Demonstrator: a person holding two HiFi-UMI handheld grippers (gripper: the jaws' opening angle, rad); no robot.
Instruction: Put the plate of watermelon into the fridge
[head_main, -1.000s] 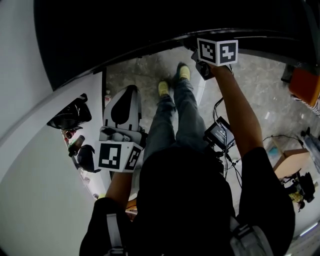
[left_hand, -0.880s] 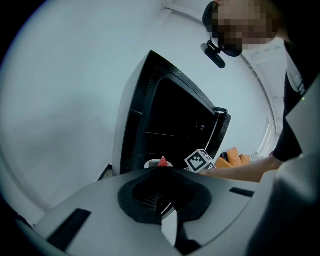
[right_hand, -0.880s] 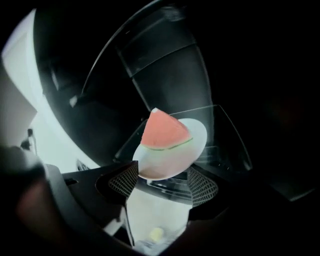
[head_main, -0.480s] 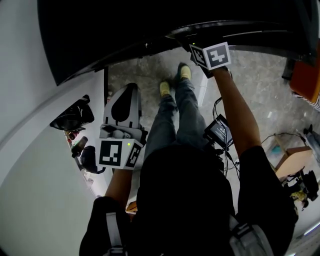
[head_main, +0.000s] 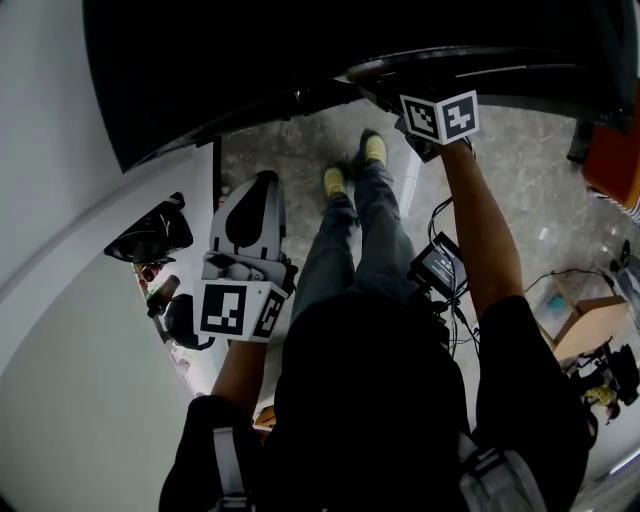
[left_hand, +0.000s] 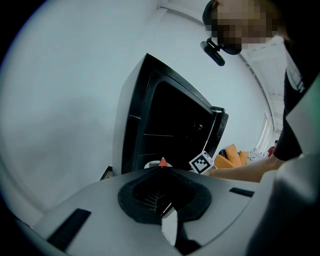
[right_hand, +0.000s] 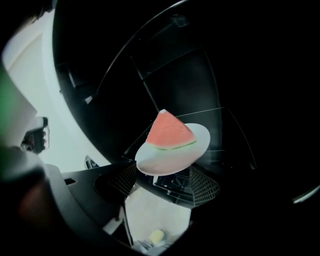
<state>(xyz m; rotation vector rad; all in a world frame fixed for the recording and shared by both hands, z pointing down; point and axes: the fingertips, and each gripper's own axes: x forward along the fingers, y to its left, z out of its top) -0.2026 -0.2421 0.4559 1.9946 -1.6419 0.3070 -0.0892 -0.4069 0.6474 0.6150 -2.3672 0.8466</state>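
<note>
Watermelon plate (right_hand: 170, 161), apparently on fridge shelf (right_hand: 227, 142), in gripper views, not head view.

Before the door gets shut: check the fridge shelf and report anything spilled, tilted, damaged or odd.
Nothing stands out. The watermelon sits upright on the plate, which appears to rest on the glass shelf in the fridge; nothing is spilled or cracked. The right gripper has just been opening its jaws, with the plate's near rim between them.
</note>
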